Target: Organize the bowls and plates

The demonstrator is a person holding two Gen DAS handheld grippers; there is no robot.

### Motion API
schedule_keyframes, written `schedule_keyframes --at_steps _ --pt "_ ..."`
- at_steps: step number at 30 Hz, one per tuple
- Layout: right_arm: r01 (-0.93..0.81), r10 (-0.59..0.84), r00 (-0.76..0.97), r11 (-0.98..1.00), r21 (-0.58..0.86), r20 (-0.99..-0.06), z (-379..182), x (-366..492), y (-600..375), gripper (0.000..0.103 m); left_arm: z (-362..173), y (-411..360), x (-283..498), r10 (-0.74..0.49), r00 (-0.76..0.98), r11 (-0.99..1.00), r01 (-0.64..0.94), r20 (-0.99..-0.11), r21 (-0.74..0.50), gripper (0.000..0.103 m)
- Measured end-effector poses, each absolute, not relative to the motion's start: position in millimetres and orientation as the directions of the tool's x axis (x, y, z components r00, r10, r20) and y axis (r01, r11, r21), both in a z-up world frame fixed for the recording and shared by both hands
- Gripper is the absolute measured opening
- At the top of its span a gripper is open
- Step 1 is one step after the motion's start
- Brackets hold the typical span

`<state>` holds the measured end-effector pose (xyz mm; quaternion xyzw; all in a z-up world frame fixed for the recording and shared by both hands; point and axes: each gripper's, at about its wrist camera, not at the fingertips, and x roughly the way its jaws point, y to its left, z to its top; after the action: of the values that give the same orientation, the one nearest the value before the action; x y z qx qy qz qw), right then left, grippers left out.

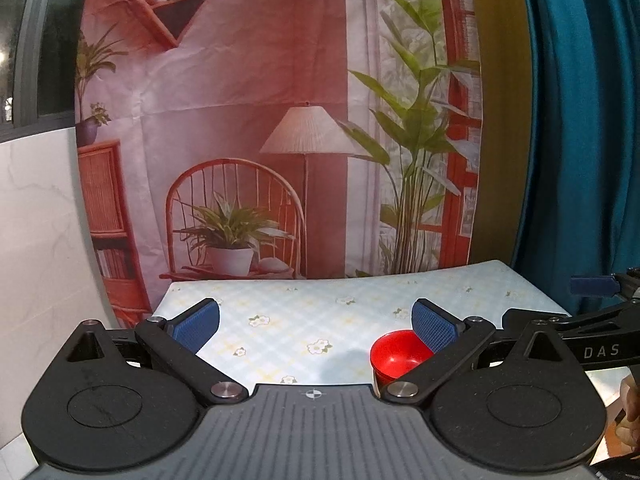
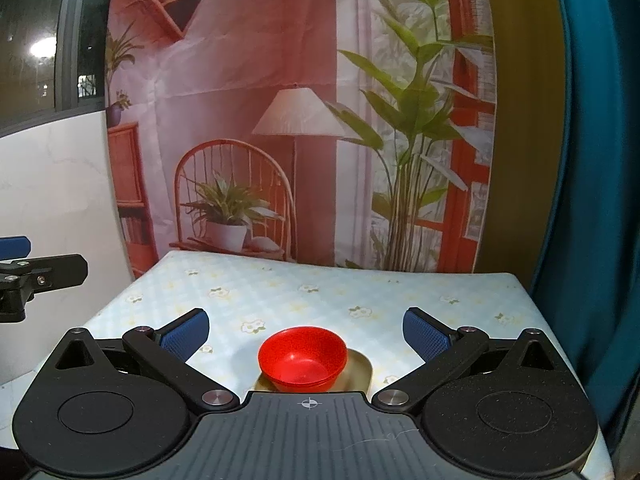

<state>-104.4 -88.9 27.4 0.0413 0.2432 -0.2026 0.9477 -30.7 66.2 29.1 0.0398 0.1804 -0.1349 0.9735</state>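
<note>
A red bowl [image 2: 302, 358] sits on a gold plate [image 2: 360, 372] near the front of the table with the floral cloth [image 2: 320, 292]. My right gripper [image 2: 306, 332] is open and empty, just behind and above the bowl, which lies between its blue fingers. In the left wrist view the red bowl [image 1: 398, 356] shows low, beside the right blue finger [image 1: 434, 328]. My left gripper [image 1: 316, 324] is open and empty, to the left of the bowl. The plate is hidden in that view.
A printed backdrop [image 1: 280, 120] with a chair, lamp and plants hangs behind the table. A teal curtain [image 2: 592, 160] hangs at the right. A white wall [image 1: 36, 220] and a window are at the left. The table's right edge [image 2: 536, 308] is near the right gripper.
</note>
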Motion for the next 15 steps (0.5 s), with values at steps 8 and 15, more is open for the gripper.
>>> schedule_keyframes --at_steps 8,15 --pt "0.416 -0.372 0.791 0.909 -0.02 -0.486 26.2 -102.1 -91.3 0.103 26.7 71.8 -28.2 -0.252 0.892 0.961 0.275 -0.376 0.009 0.103" --pt "0.419 -0.379 0.79 0.908 -0.027 -0.482 25.4 -102.1 -89.4 0.103 26.2 74.2 -28.3 -0.254 0.889 0.962 0.272 -0.382 -0.007 0.103"
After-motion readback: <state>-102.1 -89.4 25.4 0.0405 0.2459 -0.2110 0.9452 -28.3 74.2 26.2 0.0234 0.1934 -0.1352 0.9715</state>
